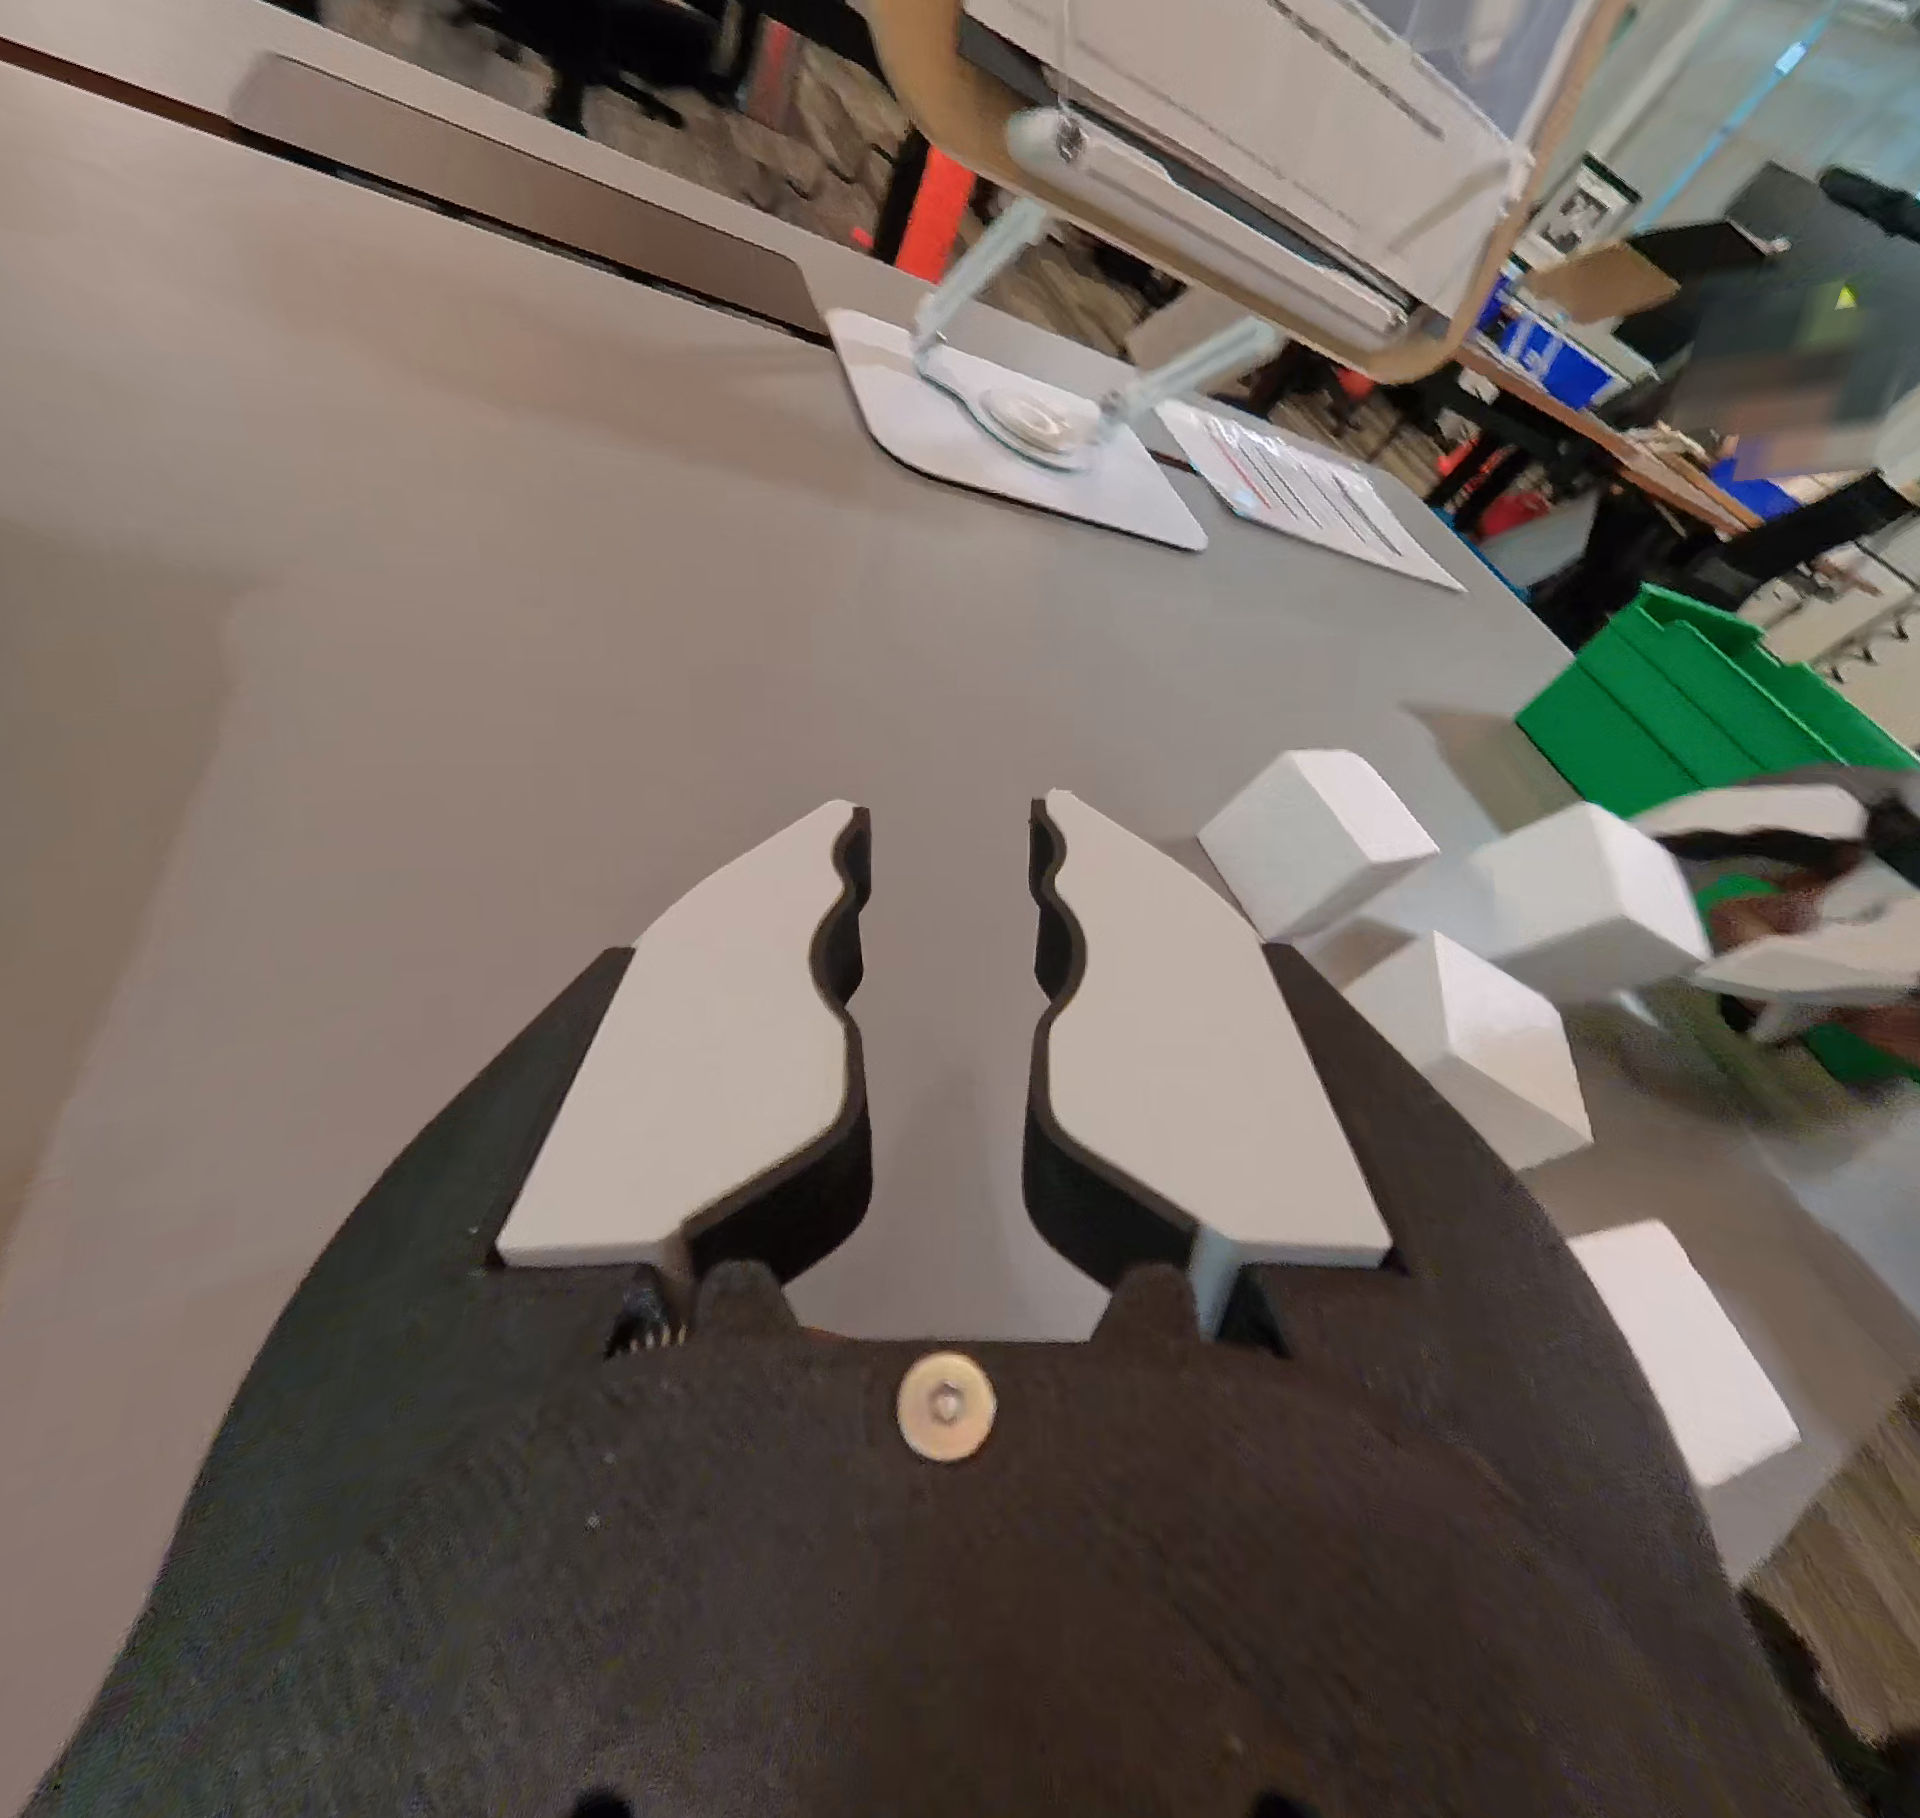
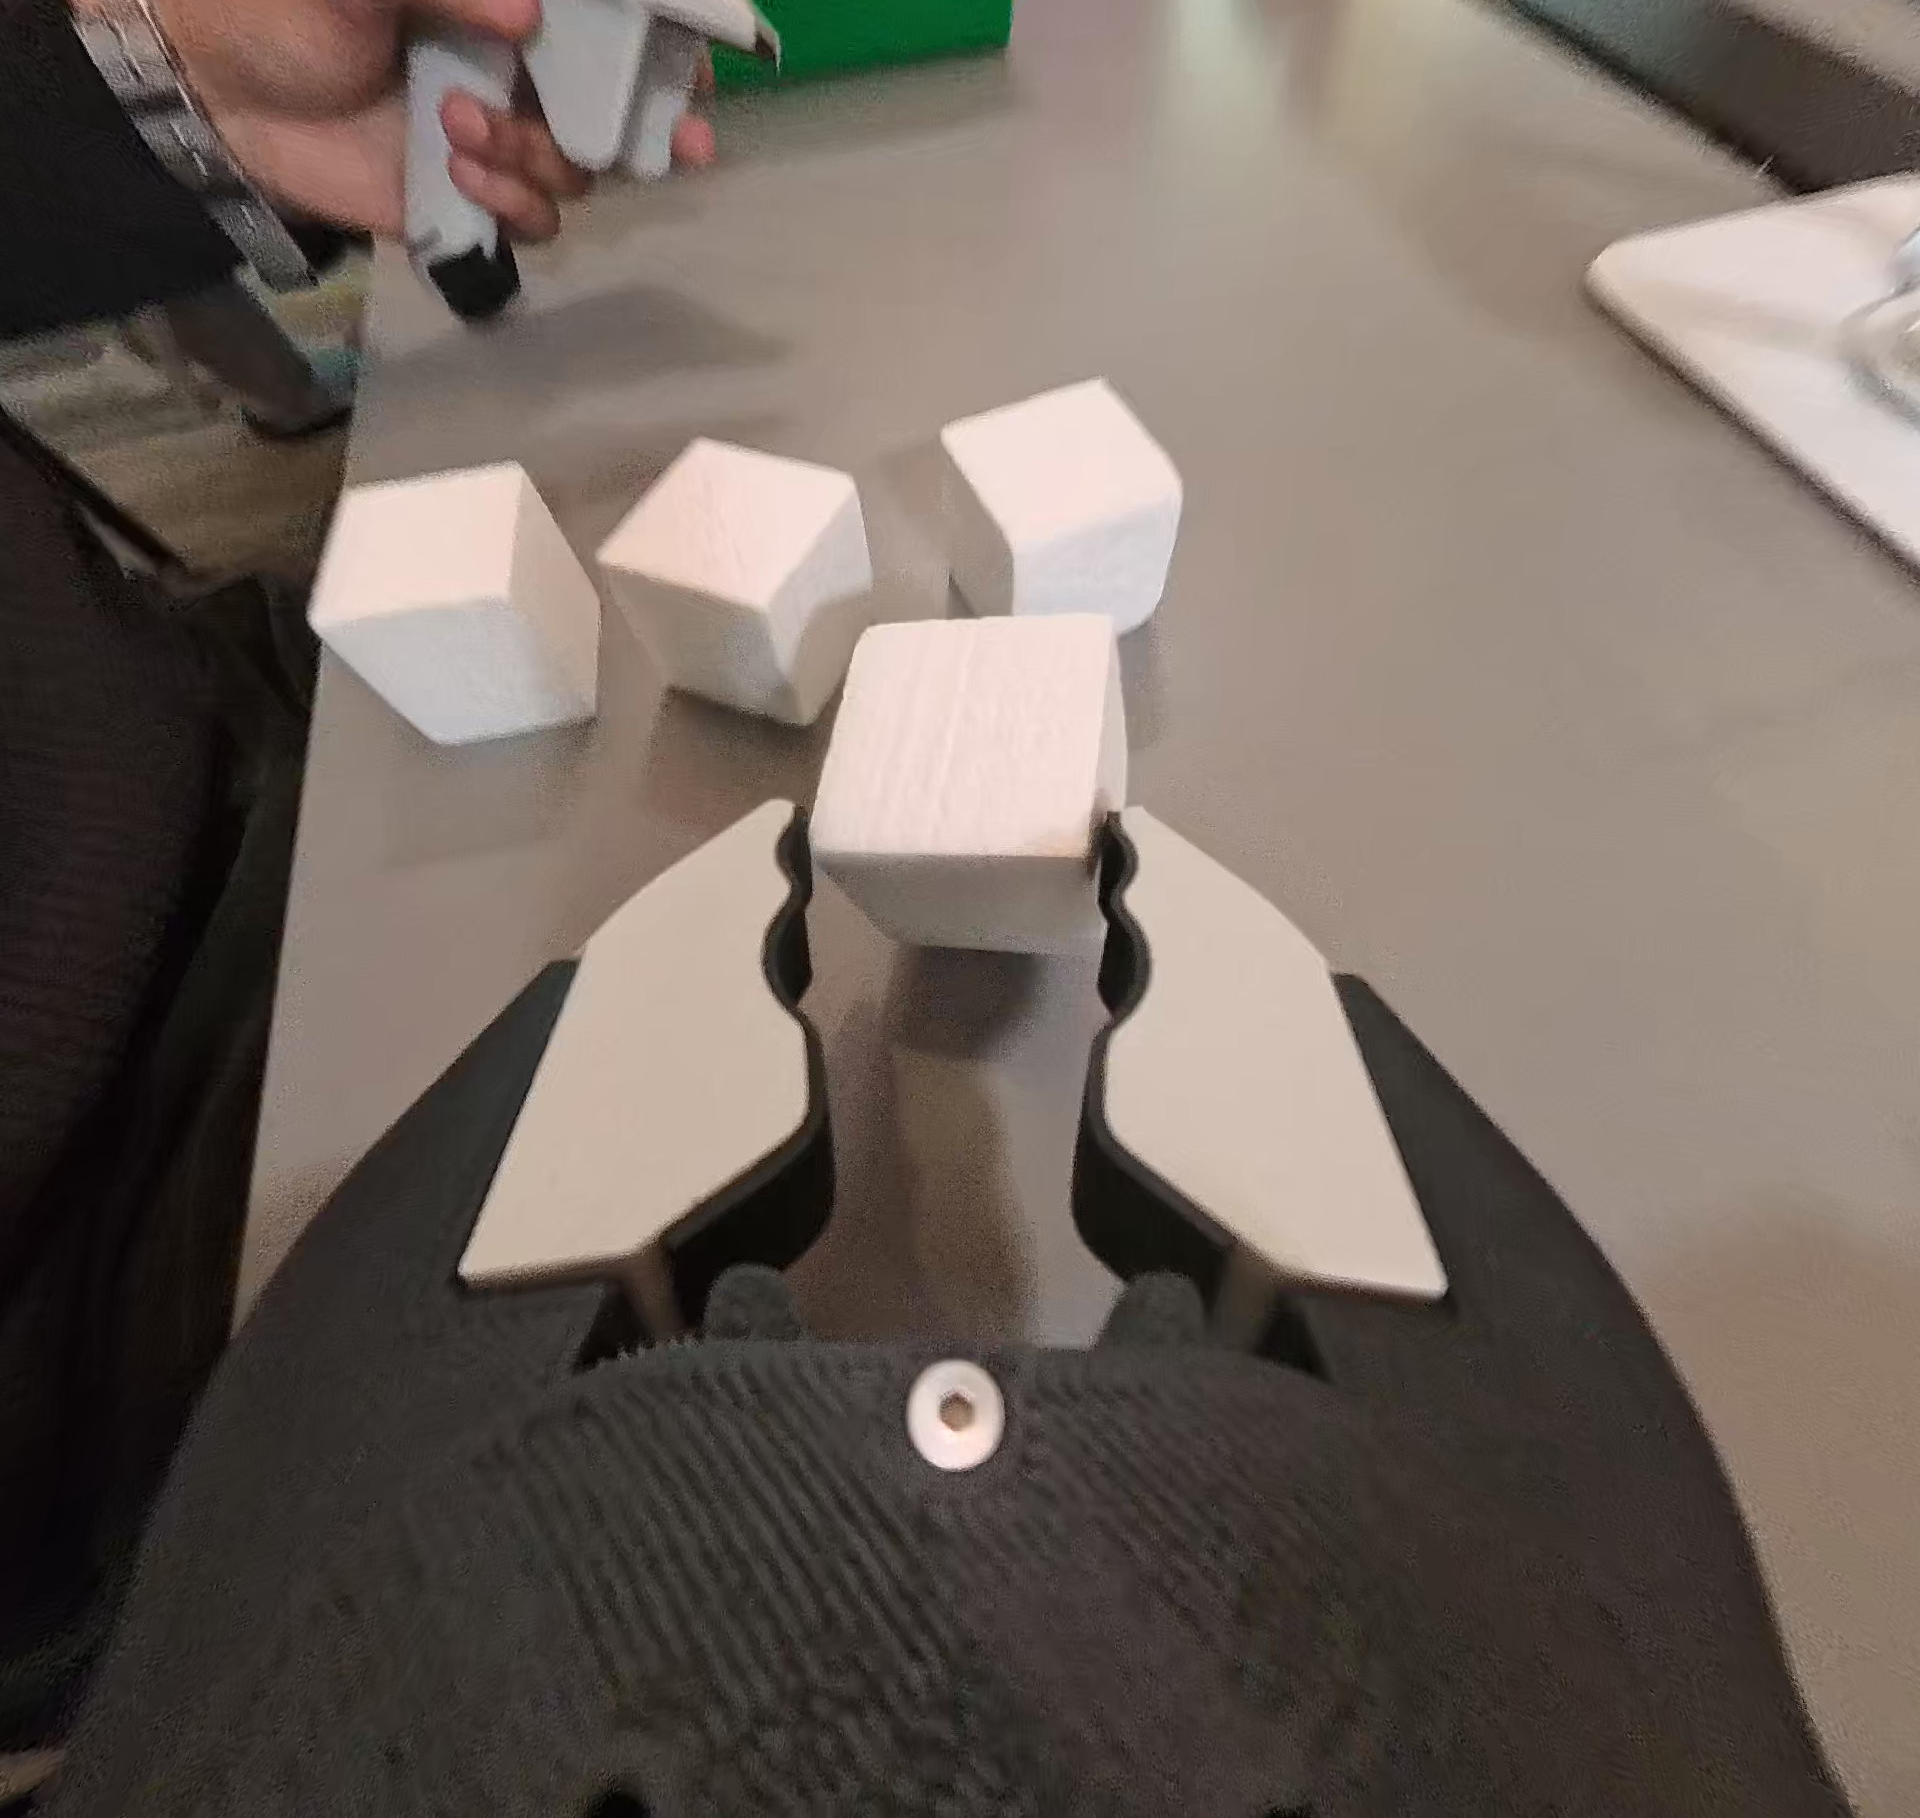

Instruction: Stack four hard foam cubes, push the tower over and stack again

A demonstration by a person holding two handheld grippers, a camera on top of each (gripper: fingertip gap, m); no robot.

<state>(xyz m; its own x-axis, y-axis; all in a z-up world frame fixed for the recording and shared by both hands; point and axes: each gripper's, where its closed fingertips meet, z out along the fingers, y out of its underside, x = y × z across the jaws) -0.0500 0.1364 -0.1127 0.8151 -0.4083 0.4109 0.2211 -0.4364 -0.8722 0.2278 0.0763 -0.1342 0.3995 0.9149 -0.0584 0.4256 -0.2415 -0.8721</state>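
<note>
My right gripper (image 2: pixel 954 821) is shut on a white cube (image 2: pixel 966 760), gripped at the fingertips and held a little above the grey table (image 2: pixel 1403 833), with its shadow beneath. Three more white cubes stand just beyond: one at the left (image 2: pixel 457 605), one in the middle (image 2: pixel 738 573), one at the right (image 2: pixel 1060 511). My left gripper (image 1: pixel 948 812) is open and empty over bare table (image 1: pixel 520 625), left of the cubes. The nearest cube to it (image 1: pixel 1314 854) is just right of its right finger. A hand (image 2: pixel 343 75) holds the left gripper up at the far left.
A monitor (image 1: pixel 1247 54) on a white stand base (image 1: pixel 997 428) sits at the back, with a laminated sheet (image 1: pixel 1309 490) beside it. Green bins (image 1: pixel 1683 698) stand past the cubes. The table's edge runs close by the left cube, with a dark-clothed person (image 2: pixel 125 833) beyond it. Across from one pair of fingers to the other is roughly 30 cm. Both grippers' tips are roughly 35 cm from the monitor (image 1: pixel 1247 54).
</note>
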